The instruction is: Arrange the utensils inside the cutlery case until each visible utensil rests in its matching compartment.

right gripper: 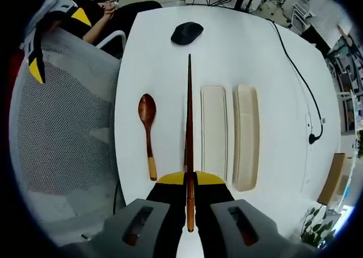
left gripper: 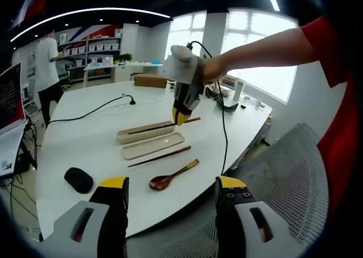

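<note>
Right gripper (right gripper: 189, 181) is clamped on one chopstick (right gripper: 189, 127), jaws pinched tight at its thick end, stick pointing straight ahead along the jaws. In the left gripper view it hangs above the case (left gripper: 145, 132), stick roughly level and lined up lengthwise with it. I can't tell if the tip is touching the tray yet.

Left gripper (left gripper: 170, 193) is spread wide and holding nothing, parked near the table (left gripper: 85, 144) edge.

Still on the table: second chopstick (left gripper: 160, 156) just beside the lid (left gripper: 153, 146), spoon (left gripper: 172, 176) near the front edge. The lid lies next to the case, parallel to it. A black mouse (left gripper: 79, 180) sits off to one side, not part of the job.

Step in hand: first chopstick going into the case. Early in the task, I'd say, with two pieces left.

Next: shift sideways over the case (in the right gripper view the stick sits beside the lid, not over the tray), lower level, release so it drops flat in its slot. Risk is the stick landing across the rim.
</note>
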The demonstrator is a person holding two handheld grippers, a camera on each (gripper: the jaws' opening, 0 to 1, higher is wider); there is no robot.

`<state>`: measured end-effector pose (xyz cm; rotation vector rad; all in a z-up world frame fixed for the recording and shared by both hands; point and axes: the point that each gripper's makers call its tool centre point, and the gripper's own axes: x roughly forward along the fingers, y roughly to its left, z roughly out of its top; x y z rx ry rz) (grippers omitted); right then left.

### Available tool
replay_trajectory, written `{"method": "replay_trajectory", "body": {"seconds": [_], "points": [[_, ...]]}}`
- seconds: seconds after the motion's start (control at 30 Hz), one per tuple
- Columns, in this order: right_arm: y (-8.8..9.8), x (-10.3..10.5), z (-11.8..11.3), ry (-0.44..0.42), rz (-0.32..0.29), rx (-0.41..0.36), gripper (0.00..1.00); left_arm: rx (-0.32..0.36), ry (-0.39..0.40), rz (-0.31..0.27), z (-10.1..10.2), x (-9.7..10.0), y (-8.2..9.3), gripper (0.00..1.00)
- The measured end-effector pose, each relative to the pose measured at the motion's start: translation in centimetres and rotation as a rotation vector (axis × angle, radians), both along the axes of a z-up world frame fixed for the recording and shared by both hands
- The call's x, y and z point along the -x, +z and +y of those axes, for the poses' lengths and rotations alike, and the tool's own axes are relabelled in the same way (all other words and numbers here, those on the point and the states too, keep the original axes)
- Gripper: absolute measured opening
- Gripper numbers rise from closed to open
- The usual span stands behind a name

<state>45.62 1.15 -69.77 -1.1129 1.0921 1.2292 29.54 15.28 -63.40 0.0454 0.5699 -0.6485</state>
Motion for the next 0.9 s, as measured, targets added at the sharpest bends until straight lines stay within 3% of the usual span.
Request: {"method": "replay_trajectory", "body": {"seconds": [0.53, 0.9], "points": [[3.3, -2.0, 0.6, 0.026, -0.026, -0.012, 0.01, 0.003, 0.011, -0.003, 0.1, -0.1, 0.1, 0.63], [3.1, -1.9, 0.9, 0.033, -0.024, -0.006, 0.01, 0.003, 0.017, -0.008, 0.2, -0.1, 0.1, 0.63]]}}
